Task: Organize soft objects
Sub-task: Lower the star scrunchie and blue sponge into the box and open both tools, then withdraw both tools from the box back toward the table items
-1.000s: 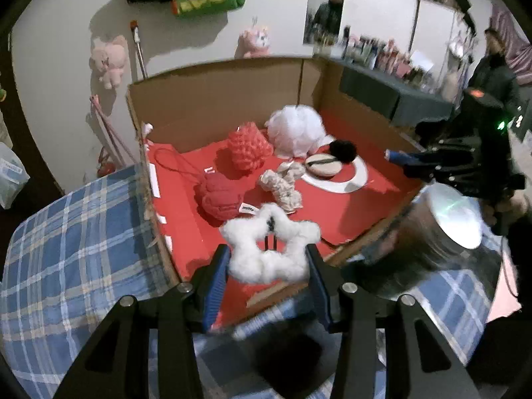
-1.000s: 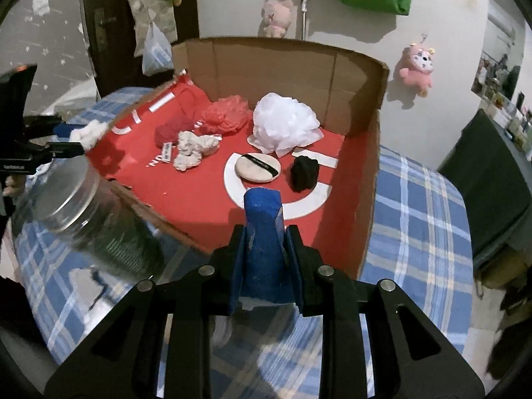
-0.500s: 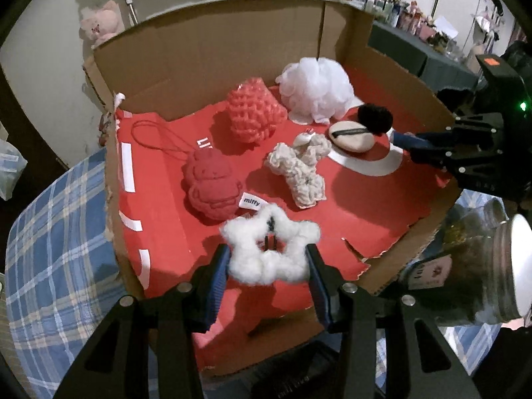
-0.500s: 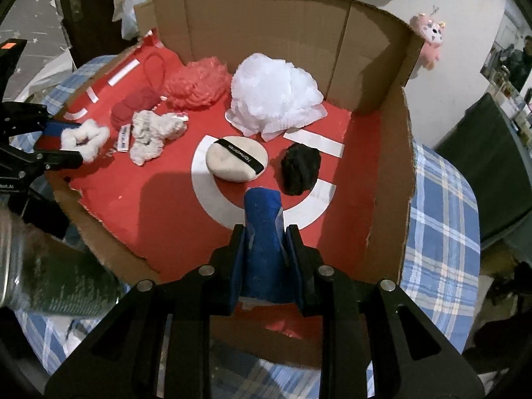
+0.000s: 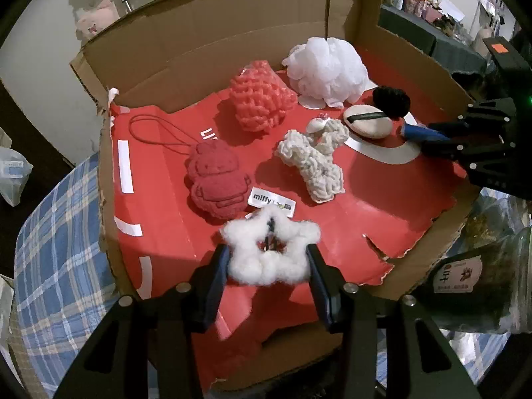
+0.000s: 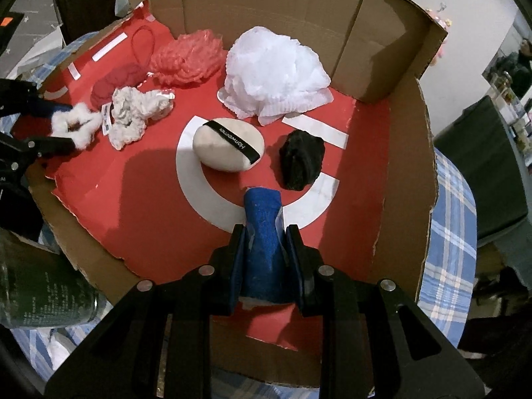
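Note:
My left gripper [image 5: 268,266] is shut on a fluffy white star-shaped ring [image 5: 270,249], held over the near part of the red-lined cardboard box [image 5: 206,26]. My right gripper [image 6: 264,229] is shut on a rolled blue cloth [image 6: 262,229] above the box's white ring mark. On the box floor lie a dark red plush figure [image 5: 216,183], a coral knitted ball [image 5: 261,103], a white mesh pouf [image 5: 327,66], a cream scrunchie [image 5: 316,163], a beige powder puff [image 6: 229,148] and a black soft lump [image 6: 301,161].
The box stands on a blue plaid cloth [image 5: 56,232]. A glass jar [image 5: 478,276] stands just outside the box's near right corner, also seen as a jar [image 6: 36,286] in the right wrist view. The box walls rise at the back and the right side.
Both grippers moved forward and down over the box, tipping more steeply toward its floor. Each keeps its hold on its object. The jar slid toward the edge of both views.

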Available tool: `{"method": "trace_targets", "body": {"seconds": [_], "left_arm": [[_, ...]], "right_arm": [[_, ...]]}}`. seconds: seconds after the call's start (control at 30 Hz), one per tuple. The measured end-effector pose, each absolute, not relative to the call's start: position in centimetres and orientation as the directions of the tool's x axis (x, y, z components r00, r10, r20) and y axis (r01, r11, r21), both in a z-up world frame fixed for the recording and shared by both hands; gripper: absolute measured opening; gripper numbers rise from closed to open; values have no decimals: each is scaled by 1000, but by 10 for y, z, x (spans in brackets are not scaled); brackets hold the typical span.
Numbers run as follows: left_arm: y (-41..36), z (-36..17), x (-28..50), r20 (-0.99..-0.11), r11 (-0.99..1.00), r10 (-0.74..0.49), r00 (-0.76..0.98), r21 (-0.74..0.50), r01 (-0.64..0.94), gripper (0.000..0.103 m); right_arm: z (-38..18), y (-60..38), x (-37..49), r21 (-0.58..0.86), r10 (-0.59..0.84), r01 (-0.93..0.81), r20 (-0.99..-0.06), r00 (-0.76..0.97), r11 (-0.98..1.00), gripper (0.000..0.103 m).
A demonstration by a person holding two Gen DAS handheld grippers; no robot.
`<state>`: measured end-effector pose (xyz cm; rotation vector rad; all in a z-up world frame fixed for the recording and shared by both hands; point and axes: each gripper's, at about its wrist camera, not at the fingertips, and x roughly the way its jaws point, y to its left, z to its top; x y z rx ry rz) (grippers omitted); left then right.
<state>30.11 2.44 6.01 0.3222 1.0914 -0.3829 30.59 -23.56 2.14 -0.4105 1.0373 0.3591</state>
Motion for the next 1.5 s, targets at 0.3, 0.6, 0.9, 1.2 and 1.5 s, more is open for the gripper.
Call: {"method": "trace_targets", "body": {"seconds": [0.3, 0.6, 0.9, 1.2, 1.5], "left_arm": [[21, 59, 302, -903, 885, -128, 411, 83, 459, 49], [23, 62, 300, -900, 884, -138, 414, 76, 460, 53], [28, 78, 292, -875, 896, -173, 452, 51, 442, 65], [37, 127, 241, -777, 913, -230, 586, 35, 406, 86], [41, 169, 164, -645, 928, -288, 708, -4, 373, 100]], "right_arm": [[21, -235, 306, -159, 83, -468, -886, 456, 870, 24], [18, -234, 308, -149, 88, -472, -892, 444, 869, 25], [26, -233, 303, -68, 162, -483, -894, 418, 873, 54], [74, -236, 272, -96, 159, -418, -831, 534, 903, 72], [123, -247, 203, -93, 175, -356, -739, 650, 930, 81]]}}
